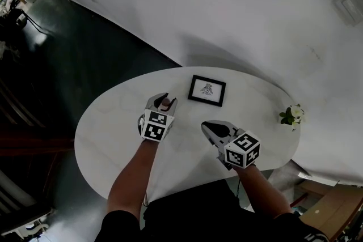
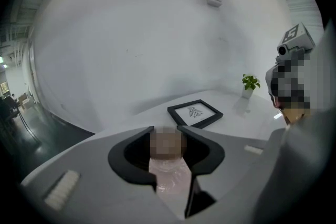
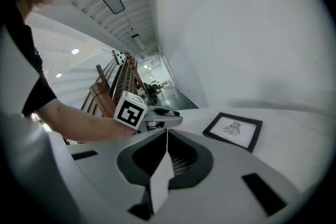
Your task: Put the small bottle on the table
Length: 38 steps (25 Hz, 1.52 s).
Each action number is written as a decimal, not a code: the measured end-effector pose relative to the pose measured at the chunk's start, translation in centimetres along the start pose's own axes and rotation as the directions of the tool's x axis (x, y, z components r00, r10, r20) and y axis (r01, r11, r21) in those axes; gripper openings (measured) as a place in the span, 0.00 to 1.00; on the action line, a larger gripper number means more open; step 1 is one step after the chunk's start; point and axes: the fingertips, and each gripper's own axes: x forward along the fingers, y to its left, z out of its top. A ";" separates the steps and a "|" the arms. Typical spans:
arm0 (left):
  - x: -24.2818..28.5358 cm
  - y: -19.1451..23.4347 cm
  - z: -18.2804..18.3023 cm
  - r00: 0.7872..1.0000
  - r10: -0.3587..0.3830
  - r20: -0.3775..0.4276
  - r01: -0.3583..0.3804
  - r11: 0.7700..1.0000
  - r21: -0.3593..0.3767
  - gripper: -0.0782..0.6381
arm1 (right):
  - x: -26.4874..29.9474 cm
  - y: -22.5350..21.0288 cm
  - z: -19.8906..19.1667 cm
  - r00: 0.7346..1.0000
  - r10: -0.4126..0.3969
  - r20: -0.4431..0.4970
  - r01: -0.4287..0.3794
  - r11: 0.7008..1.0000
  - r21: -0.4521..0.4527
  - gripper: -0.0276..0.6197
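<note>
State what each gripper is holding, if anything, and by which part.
The left gripper holds the small bottle by its upper part, the jaw tips on either side of the cap end. The right gripper holds nothing; its jaws are together.

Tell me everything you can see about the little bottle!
The small bottle is pale pink and looks like see-through plastic, with a darker reddish top. It lies lengthwise in the left tool, top toward the tips, and the dark jaws are closed on its sides. It is held over the white table, near a framed picture. Whether it touches the table cannot be seen.
</note>
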 end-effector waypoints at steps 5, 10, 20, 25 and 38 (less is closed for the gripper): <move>-0.6 -0.9 0.4 1.000 -0.023 -0.011 0.023 0.999 0.044 0.37 | -0.5 0.5 0.1 1.000 -0.003 0.004 0.003 1.000 -0.008 0.06; -3.1 -0.6 1.1 1.000 0.016 0.025 -0.017 0.999 0.029 0.39 | -1.0 1.9 0.4 1.000 -0.002 0.018 0.002 1.000 -0.020 0.06; -11.1 -1.8 2.6 0.989 0.009 0.145 -0.005 1.000 -0.026 0.39 | -3.4 5.7 3.1 0.994 -0.051 0.097 0.058 0.995 -0.077 0.06; -14.9 -2.4 2.6 0.984 -0.027 0.179 0.032 0.999 -0.025 0.38 | -6.4 6.8 3.9 0.981 -0.122 0.149 0.136 0.987 -0.086 0.06; -21.6 -3.9 3.6 0.970 -0.022 0.242 0.033 0.999 -0.040 0.30 | -8.6 10.8 2.3 0.980 -0.107 0.166 0.123 0.989 -0.087 0.06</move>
